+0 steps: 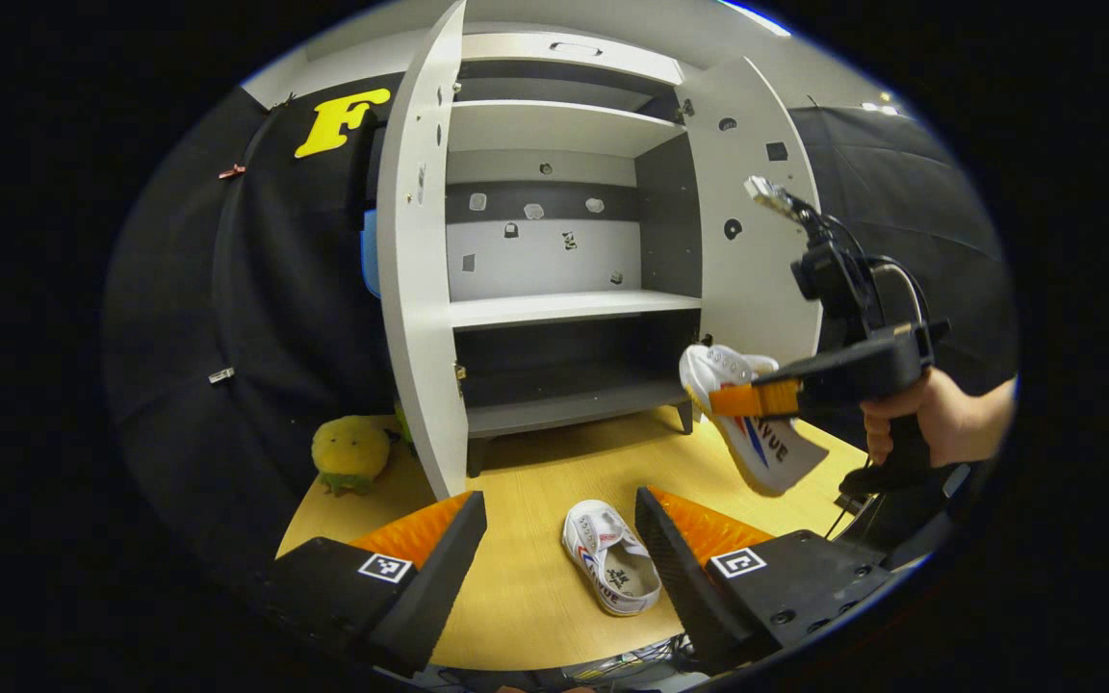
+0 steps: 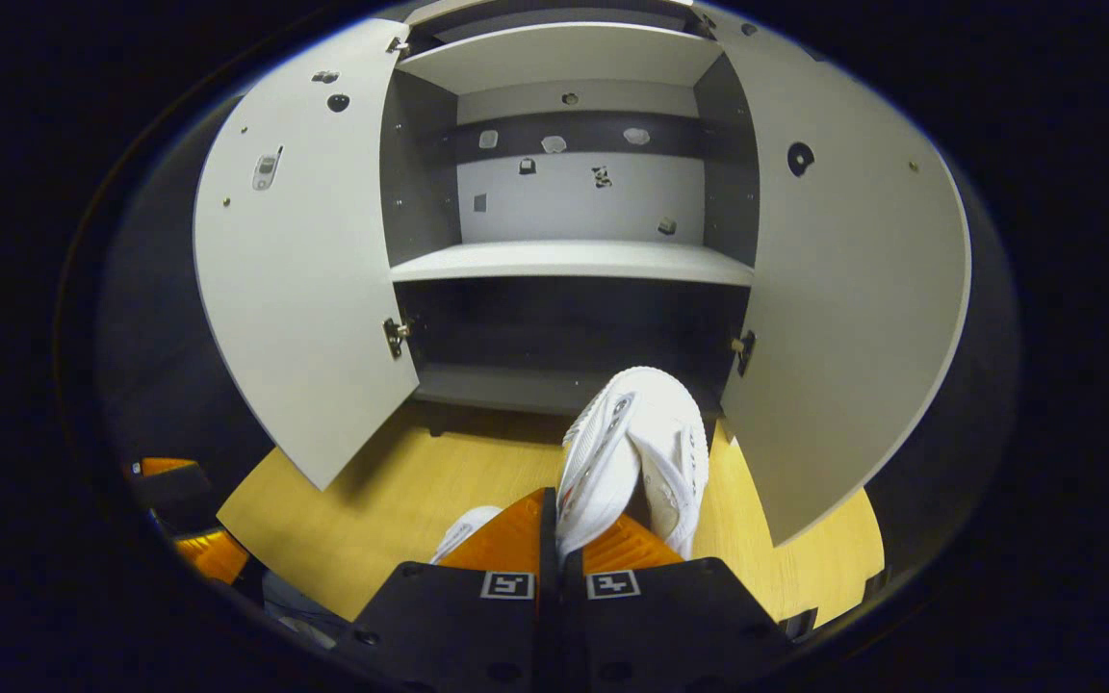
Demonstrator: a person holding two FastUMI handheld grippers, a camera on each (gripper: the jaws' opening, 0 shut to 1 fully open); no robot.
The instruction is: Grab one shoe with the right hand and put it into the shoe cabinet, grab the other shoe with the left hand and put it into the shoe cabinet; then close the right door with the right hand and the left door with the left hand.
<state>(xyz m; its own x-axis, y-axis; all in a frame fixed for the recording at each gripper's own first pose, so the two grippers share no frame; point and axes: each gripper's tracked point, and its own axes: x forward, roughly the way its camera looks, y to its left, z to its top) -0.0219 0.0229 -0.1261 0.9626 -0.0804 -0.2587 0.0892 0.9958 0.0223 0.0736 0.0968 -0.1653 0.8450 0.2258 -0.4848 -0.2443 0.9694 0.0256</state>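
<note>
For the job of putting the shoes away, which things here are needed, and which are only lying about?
Needed:
- held shoe, pinched in the right gripper
- second shoe on the table, before the open left gripper
- shoe cabinet, left door and right door open

Lying about:
- yellow plush toy beside the cabinet

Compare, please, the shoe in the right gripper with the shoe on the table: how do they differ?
The held shoe hangs in the air, pinched in the right gripper; the table shoe lies on the wooden table. The held shoe is tilted, sole partly showing; the table shoe rests upright, opening up, between the open left gripper's jaws. Both are white.
</note>
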